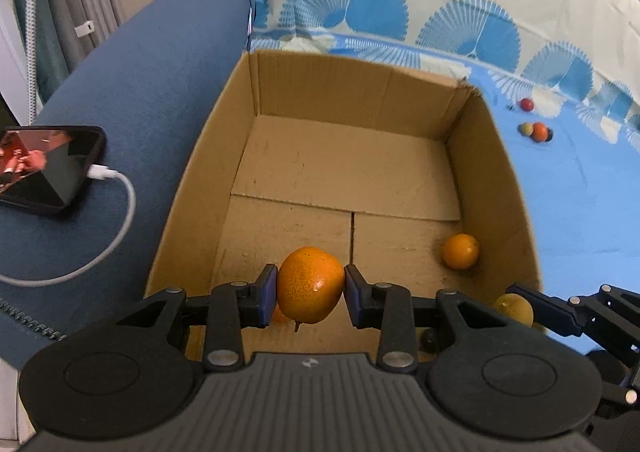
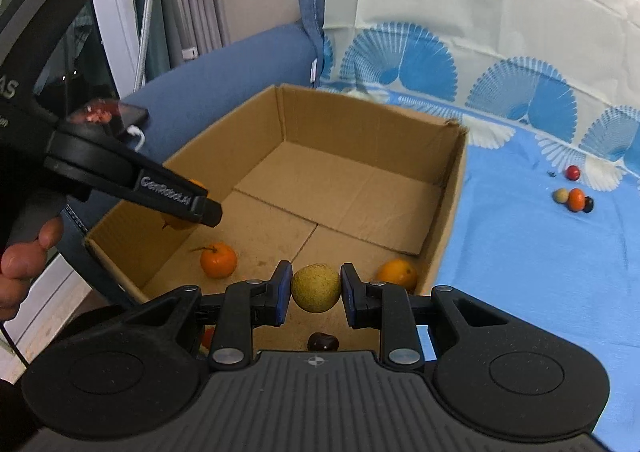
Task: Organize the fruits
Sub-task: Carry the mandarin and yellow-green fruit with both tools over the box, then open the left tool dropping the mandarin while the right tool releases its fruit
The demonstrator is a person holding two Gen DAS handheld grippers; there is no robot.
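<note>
My left gripper (image 1: 311,288) is shut on an orange (image 1: 310,284) and holds it over the near end of the open cardboard box (image 1: 344,91). My right gripper (image 2: 313,288) is shut on a yellow-green round fruit (image 2: 316,287), also above the box (image 2: 360,119). On the box floor lie an orange (image 1: 461,251), a tangerine with a stem (image 2: 218,260), another orange (image 2: 398,274) and a dark cherry-like fruit (image 2: 323,342). The left gripper also shows in the right wrist view (image 2: 200,207), its orange mostly hidden behind a finger.
Several small fruits (image 2: 574,195) lie on the blue patterned sheet (image 2: 520,252) to the right of the box; they also show in the left wrist view (image 1: 536,129). A phone (image 1: 44,167) with a white charging cable (image 1: 112,244) rests on the blue sofa arm at left.
</note>
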